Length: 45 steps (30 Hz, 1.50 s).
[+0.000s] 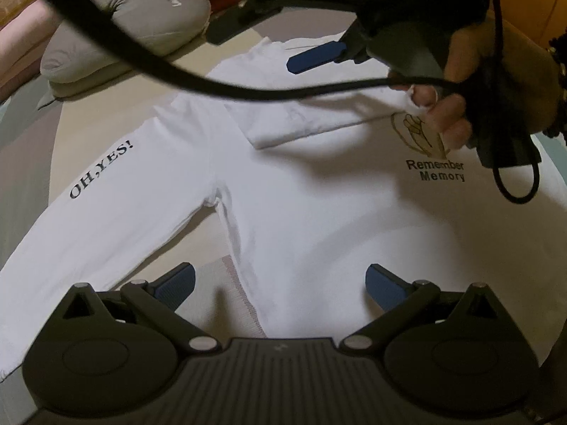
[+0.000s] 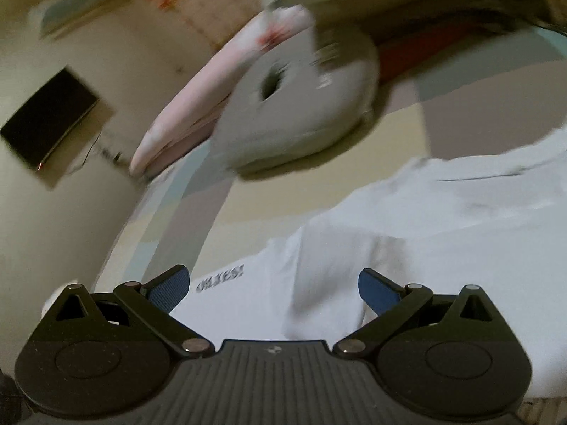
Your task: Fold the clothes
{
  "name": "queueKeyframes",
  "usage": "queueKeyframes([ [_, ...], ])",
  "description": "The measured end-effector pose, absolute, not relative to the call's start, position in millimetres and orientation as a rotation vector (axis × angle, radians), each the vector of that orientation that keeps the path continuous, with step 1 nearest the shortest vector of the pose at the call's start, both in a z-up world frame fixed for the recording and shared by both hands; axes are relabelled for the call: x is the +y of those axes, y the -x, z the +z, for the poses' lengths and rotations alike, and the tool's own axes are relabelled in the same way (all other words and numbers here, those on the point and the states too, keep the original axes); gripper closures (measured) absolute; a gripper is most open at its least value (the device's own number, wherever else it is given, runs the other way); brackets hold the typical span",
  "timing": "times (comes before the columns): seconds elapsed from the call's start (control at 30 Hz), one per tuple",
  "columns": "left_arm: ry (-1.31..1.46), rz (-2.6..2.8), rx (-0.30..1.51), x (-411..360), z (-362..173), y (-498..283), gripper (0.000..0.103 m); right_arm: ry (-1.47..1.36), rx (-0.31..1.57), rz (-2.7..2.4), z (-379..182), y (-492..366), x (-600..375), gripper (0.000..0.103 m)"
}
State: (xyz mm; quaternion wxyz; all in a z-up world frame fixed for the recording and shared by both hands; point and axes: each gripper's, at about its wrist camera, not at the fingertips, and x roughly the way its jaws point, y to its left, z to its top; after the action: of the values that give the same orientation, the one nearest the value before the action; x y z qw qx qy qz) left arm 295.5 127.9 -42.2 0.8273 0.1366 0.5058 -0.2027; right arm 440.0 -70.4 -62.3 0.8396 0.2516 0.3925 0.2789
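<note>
A white sweatshirt (image 1: 312, 212) lies flat on the patchwork mat, chest up, with "Remember Memory" printed at the right. Its one sleeve (image 1: 117, 194), printed "OH,YES!", stretches out to the left. The other sleeve (image 1: 304, 120) is folded across the chest. My left gripper (image 1: 280, 283) is open just above the lower body of the shirt, holding nothing. A hand (image 1: 457, 106) holds my right gripper above the collar end, where one of its blue fingers (image 1: 315, 57) shows. In the blurred right wrist view my right gripper (image 2: 274, 290) is open over the sweatshirt (image 2: 425, 233), empty.
A grey pillow (image 1: 134, 24) and a pink one (image 2: 184, 113) lie beyond the shirt's far edge. A black cable (image 1: 149, 56) hangs across the left wrist view. A dark flat screen (image 2: 46, 120) sits off the mat (image 1: 88, 113) at the left.
</note>
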Motion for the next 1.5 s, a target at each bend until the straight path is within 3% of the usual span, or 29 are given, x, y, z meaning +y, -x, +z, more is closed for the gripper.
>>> queueKeyframes([
  [0.43,-0.304,-0.419,1.096,127.5,-49.4,-294.9,0.001,-0.388,0.823,0.249,-50.1,-407.8,-173.3,0.000],
  [0.8,-0.413,-0.395,1.103,83.5,-43.6,-312.4,0.001,-0.209,0.948,0.058,-81.8,-338.9,-269.8,0.000],
  [0.93,-0.413,-0.406,1.087,53.0,-37.1,-324.0,0.001,-0.100,0.910,0.020,-73.2,-313.6,-285.6,0.000],
  [1.2,-0.407,-0.453,1.058,-25.8,-36.3,-344.5,0.001,0.376,0.842,-0.106,-97.3,-322.2,-300.3,0.000],
  [1.5,-0.436,-0.482,1.043,-68.9,-36.4,-348.8,0.001,0.219,0.871,-0.136,-93.7,-308.7,-340.9,0.000],
])
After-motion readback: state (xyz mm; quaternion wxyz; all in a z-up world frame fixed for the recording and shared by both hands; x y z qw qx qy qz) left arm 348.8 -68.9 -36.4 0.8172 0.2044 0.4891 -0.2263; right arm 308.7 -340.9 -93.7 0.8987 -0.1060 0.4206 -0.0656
